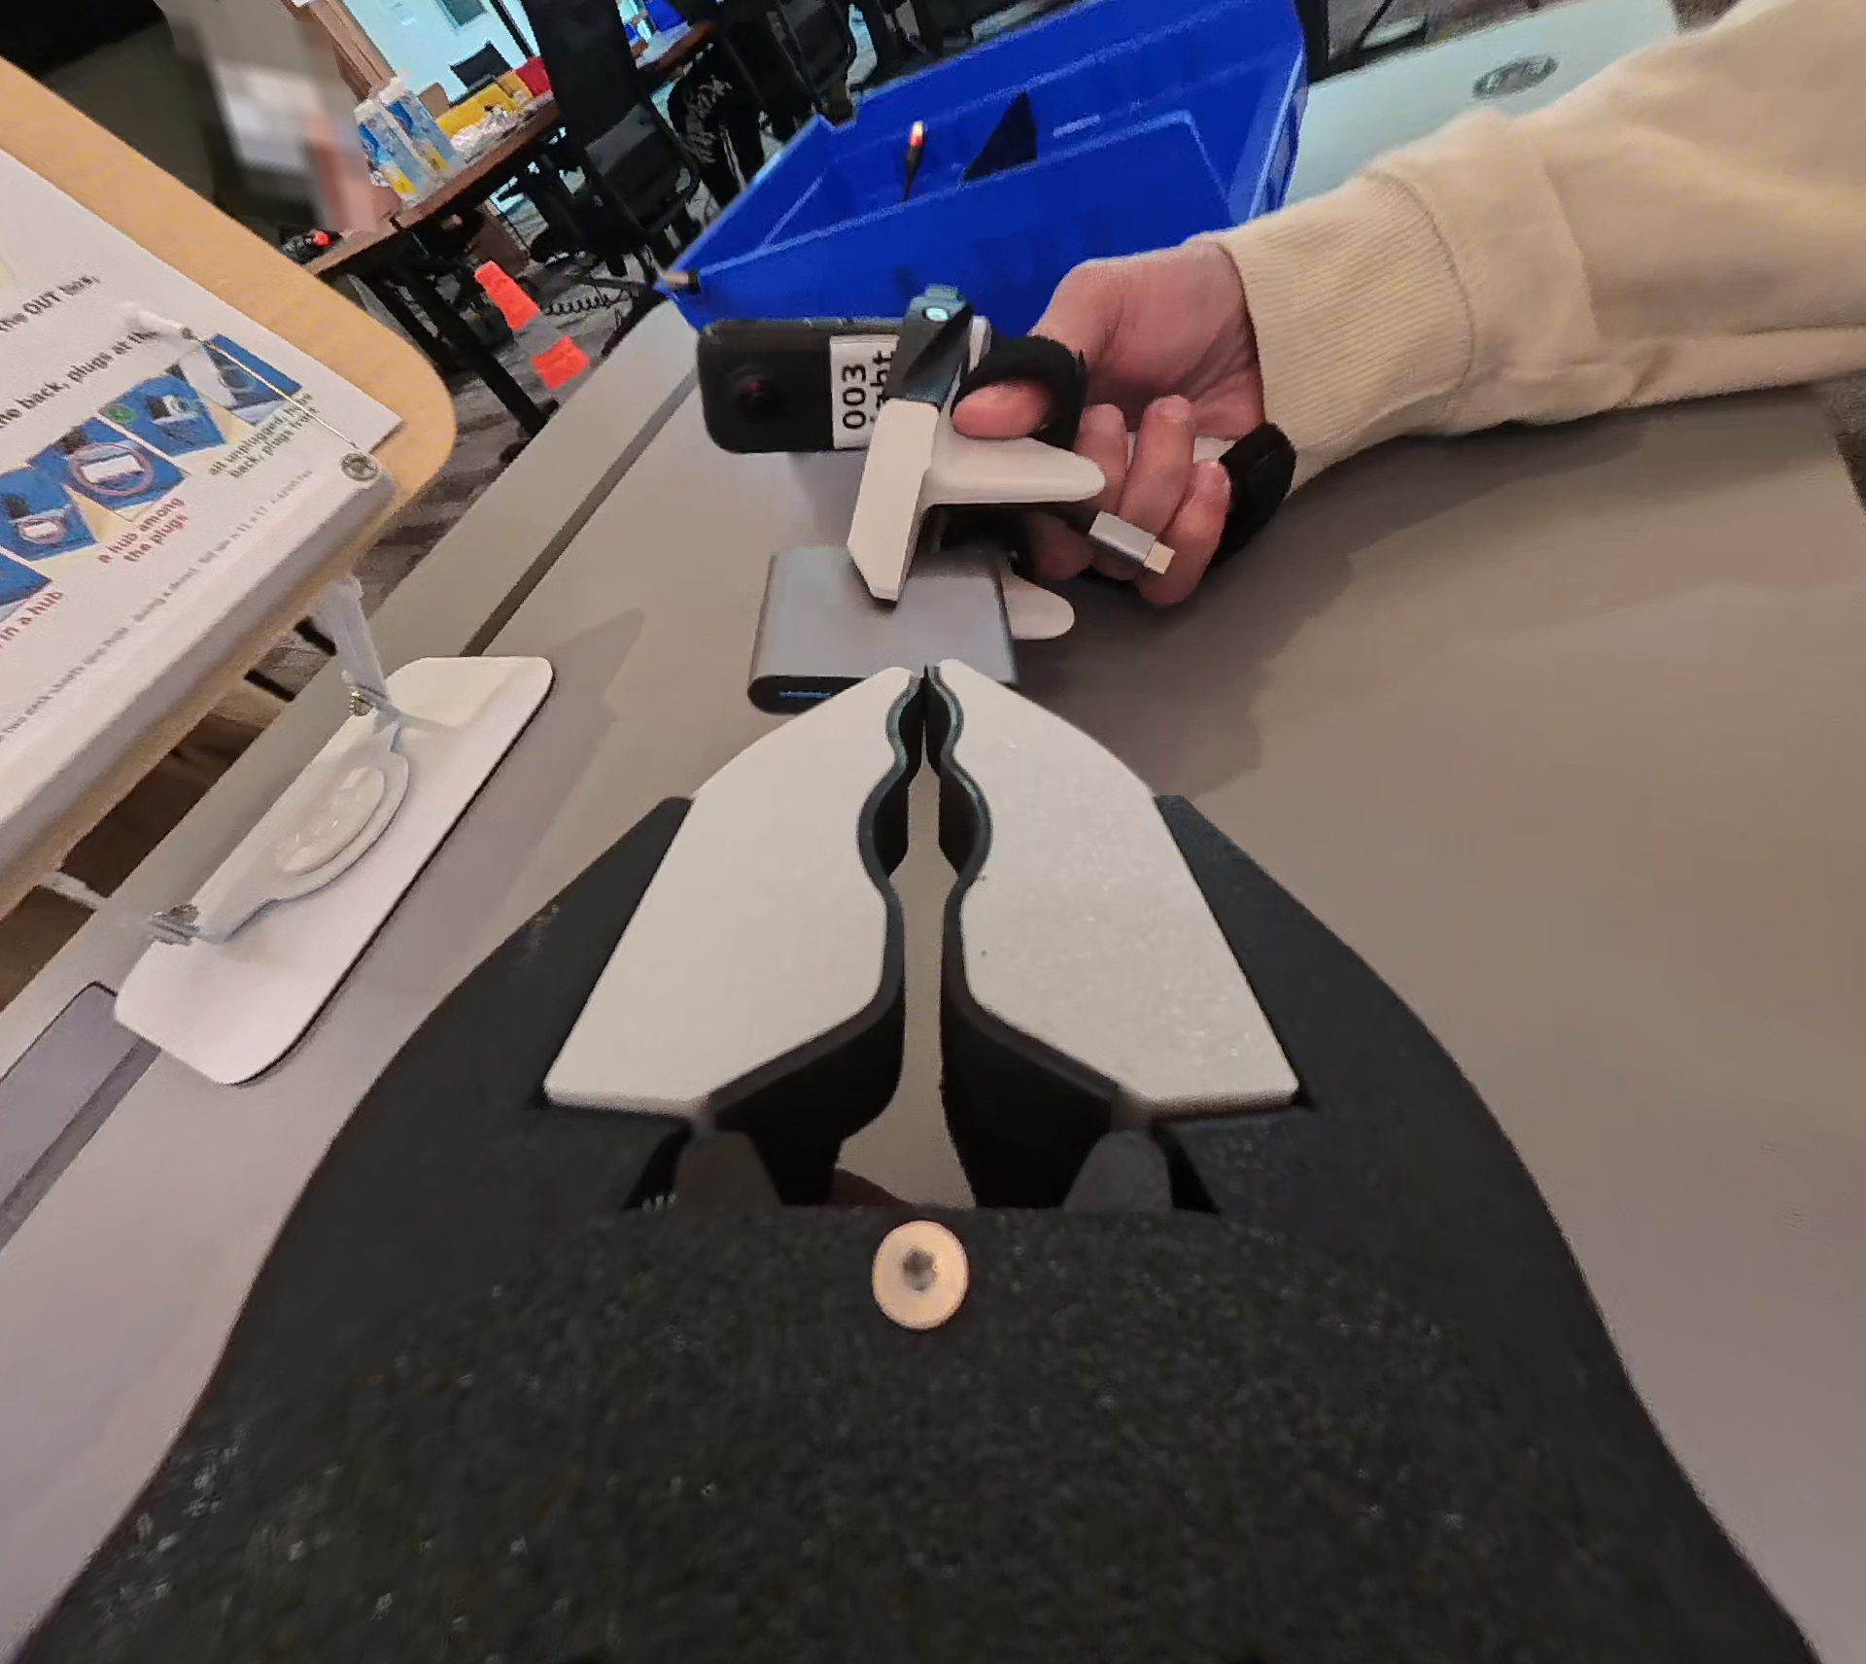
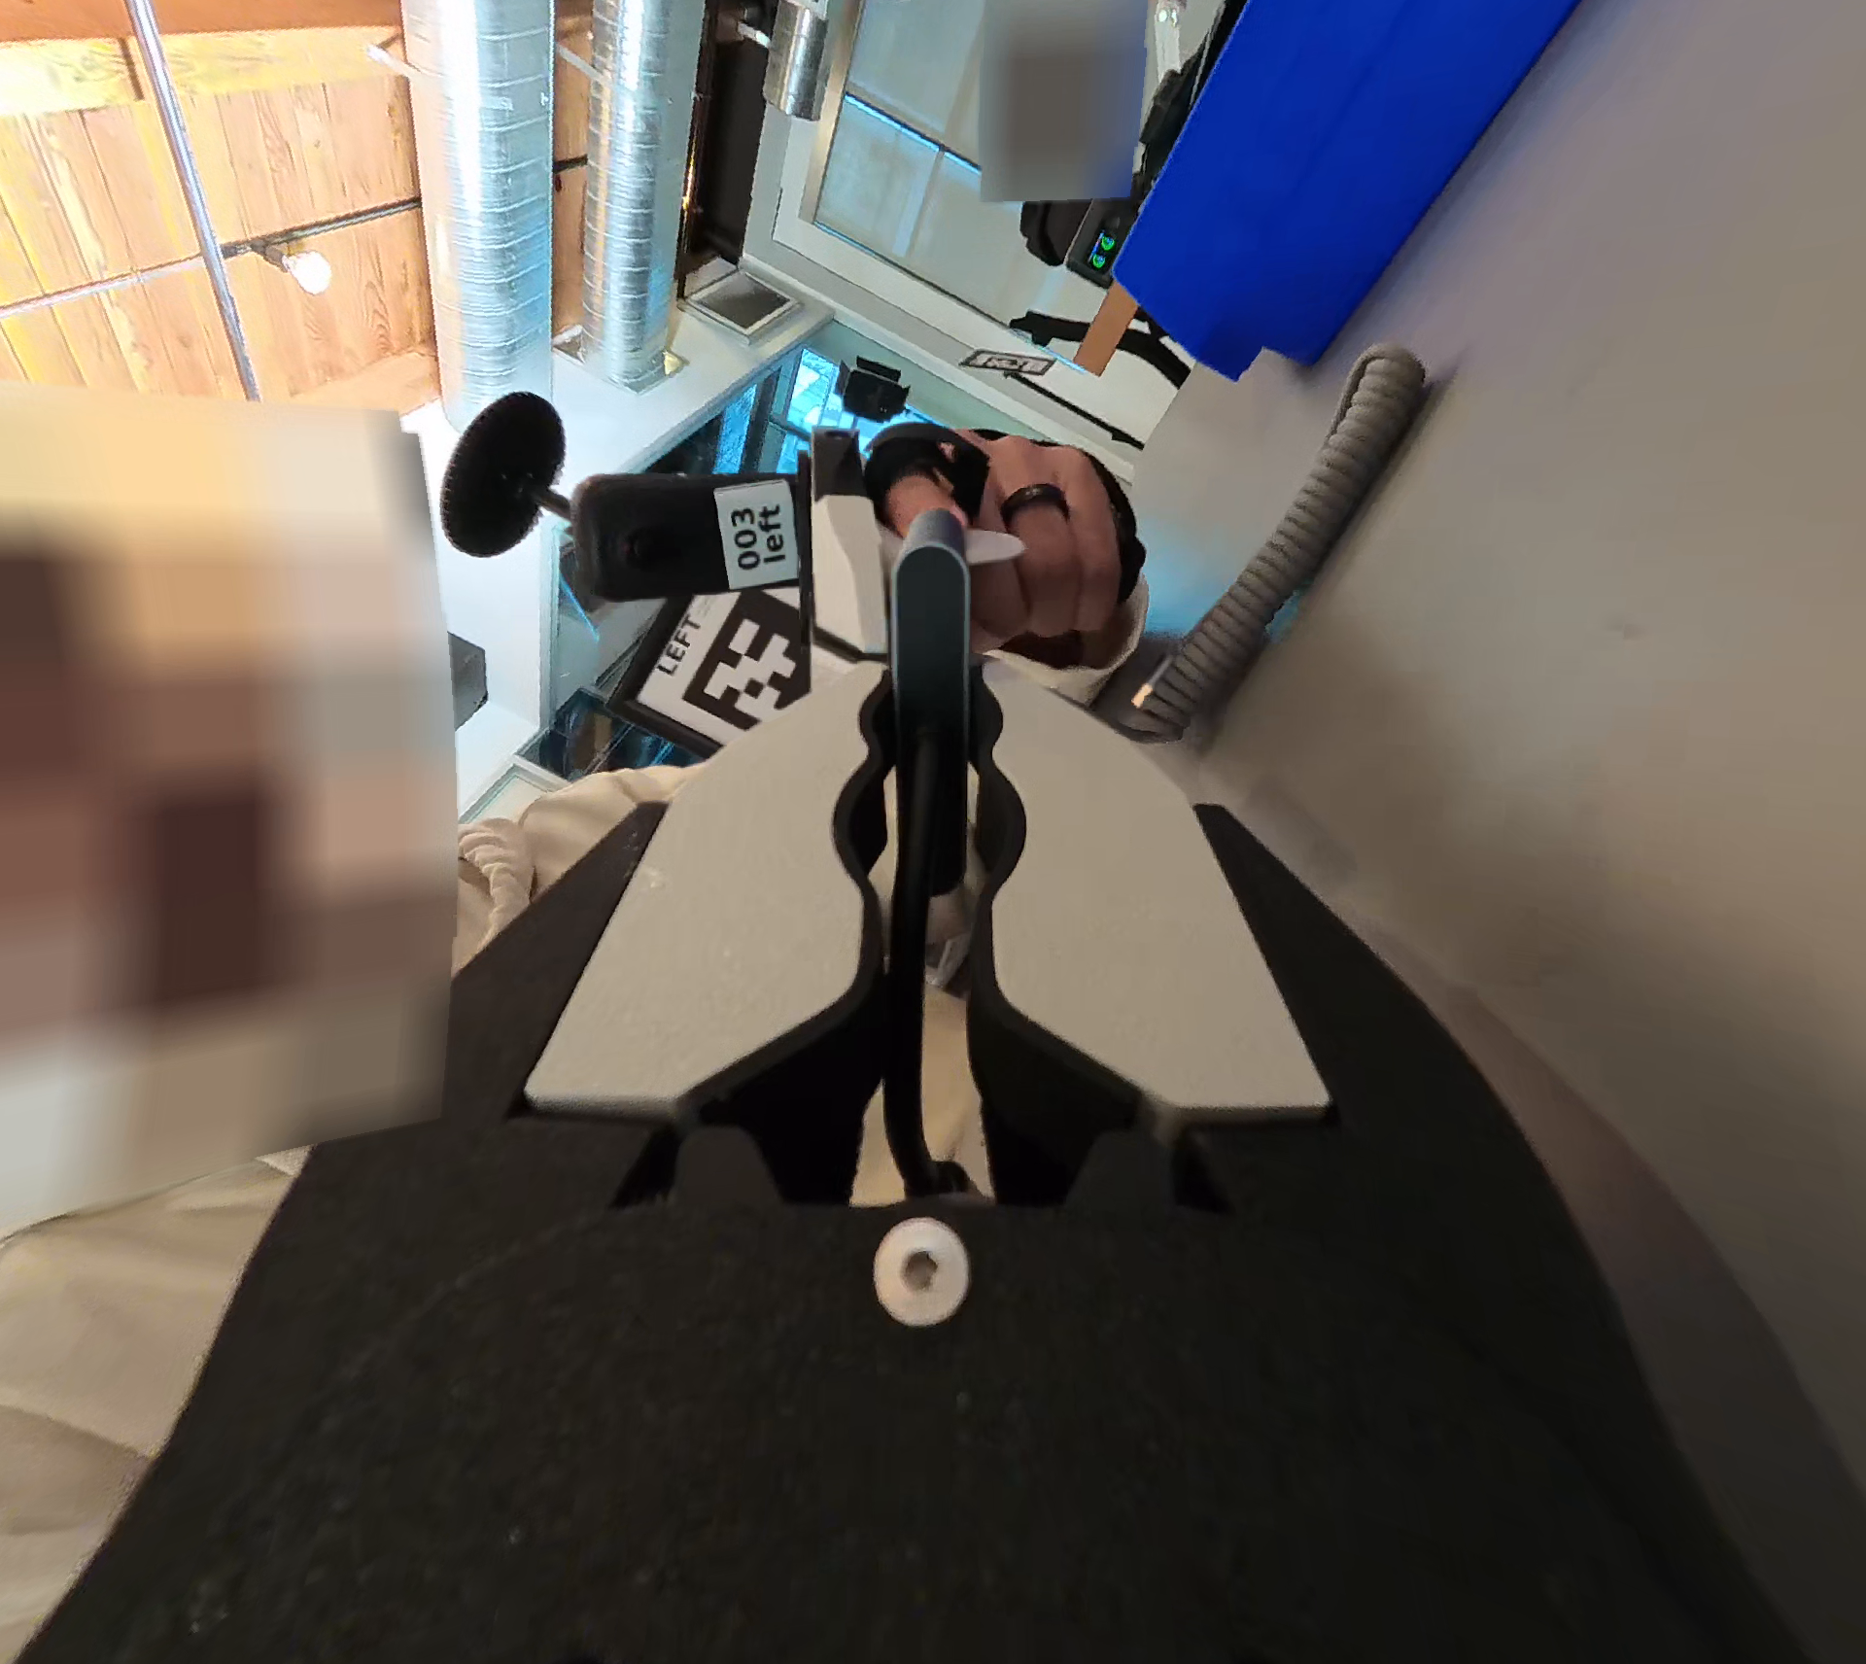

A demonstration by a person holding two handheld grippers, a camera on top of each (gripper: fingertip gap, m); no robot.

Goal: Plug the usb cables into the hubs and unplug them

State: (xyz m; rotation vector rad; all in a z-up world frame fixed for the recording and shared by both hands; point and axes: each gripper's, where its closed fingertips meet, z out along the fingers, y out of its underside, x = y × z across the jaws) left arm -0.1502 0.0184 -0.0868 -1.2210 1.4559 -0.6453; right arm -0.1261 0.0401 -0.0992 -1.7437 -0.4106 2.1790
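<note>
Left wrist view: the left hand-held gripper (image 1: 926, 678) is clenched on nothing, its pale fingers meeting at the tips just above the grey desk (image 1: 1464, 808). Right beyond those tips lies the grey hub (image 1: 838, 626), flat on the desk with a blue port facing the camera. The right hand-held gripper (image 1: 949, 596) grips the hub's far end, held sideways by a person's hand (image 1: 1141, 414) in a cream sleeve (image 1: 1565, 262). A silver usb plug (image 1: 1131, 543) sticks out beneath that hand, plugged into nothing. A blue bin (image 1: 1010, 202) stands toward the far edge, a white paper stand (image 1: 333, 848) at the left edge. In the right wrist view, the hub (image 2: 929, 606) is pinched edge-on and its black cable (image 2: 909, 959) runs back between the fingers.
</note>
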